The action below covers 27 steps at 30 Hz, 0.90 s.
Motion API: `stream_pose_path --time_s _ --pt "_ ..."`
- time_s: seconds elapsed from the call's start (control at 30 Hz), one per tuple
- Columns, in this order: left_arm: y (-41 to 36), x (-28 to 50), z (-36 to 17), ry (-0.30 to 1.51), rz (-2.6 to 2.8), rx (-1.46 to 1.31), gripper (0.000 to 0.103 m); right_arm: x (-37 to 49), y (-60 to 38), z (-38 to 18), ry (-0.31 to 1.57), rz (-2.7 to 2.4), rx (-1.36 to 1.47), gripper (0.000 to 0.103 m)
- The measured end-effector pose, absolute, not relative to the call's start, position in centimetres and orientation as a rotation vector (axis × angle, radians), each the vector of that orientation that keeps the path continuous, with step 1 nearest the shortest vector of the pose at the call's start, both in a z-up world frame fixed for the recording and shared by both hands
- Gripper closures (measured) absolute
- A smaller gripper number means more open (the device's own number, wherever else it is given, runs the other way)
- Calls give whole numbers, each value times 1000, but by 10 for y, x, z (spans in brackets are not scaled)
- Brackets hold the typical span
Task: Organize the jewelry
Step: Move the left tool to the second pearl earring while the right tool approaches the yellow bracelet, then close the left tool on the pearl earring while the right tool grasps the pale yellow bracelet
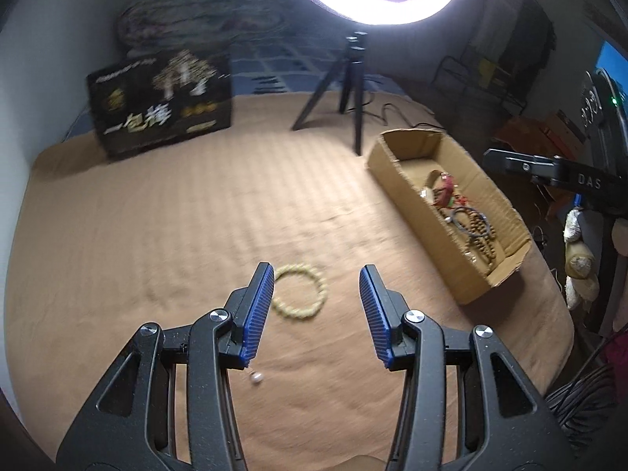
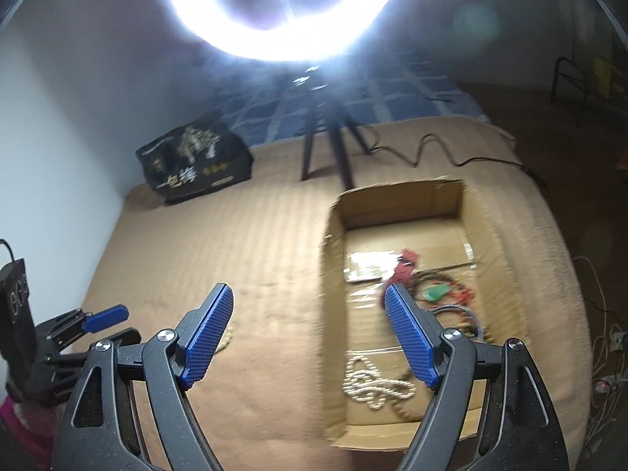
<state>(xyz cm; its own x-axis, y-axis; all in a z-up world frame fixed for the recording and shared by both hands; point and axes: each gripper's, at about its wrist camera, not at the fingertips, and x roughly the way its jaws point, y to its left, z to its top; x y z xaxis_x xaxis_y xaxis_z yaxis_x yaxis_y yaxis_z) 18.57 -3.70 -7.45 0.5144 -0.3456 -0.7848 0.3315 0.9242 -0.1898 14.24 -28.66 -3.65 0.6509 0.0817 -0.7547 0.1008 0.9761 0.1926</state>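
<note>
- We see our left gripper [image 1: 317,274] with its jaws apart and nothing between the blue pads; the yellow bead bracelet [image 1: 300,291] lies flat on the tan blanket [image 1: 157,216] just beyond the tips, partly behind the left-hand finger.
- Our right gripper [image 2: 309,297] also stands wide and empty, hanging over the near left wall of the cardboard box [image 2: 331,314].
- We judge the bracelet light and floppy: beads on a cord, so it should sag into a loop when lifted. The beads look smooth and round, so they may roll against the pads; we would pinch across 1 side of the ring, cord and bead together, not try to span the whole circle.
- The blanket is soft and will give under the fingertips, which should help them get beneath the beads.
- A small pearl-like bead [image 1: 255,378] lies apart on the blanket, close under the left gripper. It looks tiny and likely to slip; we would close on it slowly.
- Count on the blanket: 1 bracelet, 1 loose bead.
- Count in the box: 1 pale bead necklace [image 2: 375,386] heaped at the near end, 1 dark bead string [image 1: 481,235], 1 red piece [image 1: 445,190], 1 green item [image 2: 437,292]. Further rings and cords overlap there, and blur stops us counting them.
- 1 box, 2 grippers.
</note>
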Motion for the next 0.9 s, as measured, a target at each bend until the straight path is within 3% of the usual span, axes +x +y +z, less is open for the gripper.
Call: stream_pose_path --time_s 0.67,0.7,0.73,0.9 --pt "7 159 -131 1078 -414 23 57 169 -203 -93 1022 128 205 24" --pt "6 158 -133 1082 -419 28 60 171 -201 -99 1037 133 214 24" --pt "6 158 -134 1087 -421 33 65 173 -199 -103 1048 137 221 26" --pt "1 155 -147 1116 -432 70 66 180 -191 -125 1122 155 241 44"
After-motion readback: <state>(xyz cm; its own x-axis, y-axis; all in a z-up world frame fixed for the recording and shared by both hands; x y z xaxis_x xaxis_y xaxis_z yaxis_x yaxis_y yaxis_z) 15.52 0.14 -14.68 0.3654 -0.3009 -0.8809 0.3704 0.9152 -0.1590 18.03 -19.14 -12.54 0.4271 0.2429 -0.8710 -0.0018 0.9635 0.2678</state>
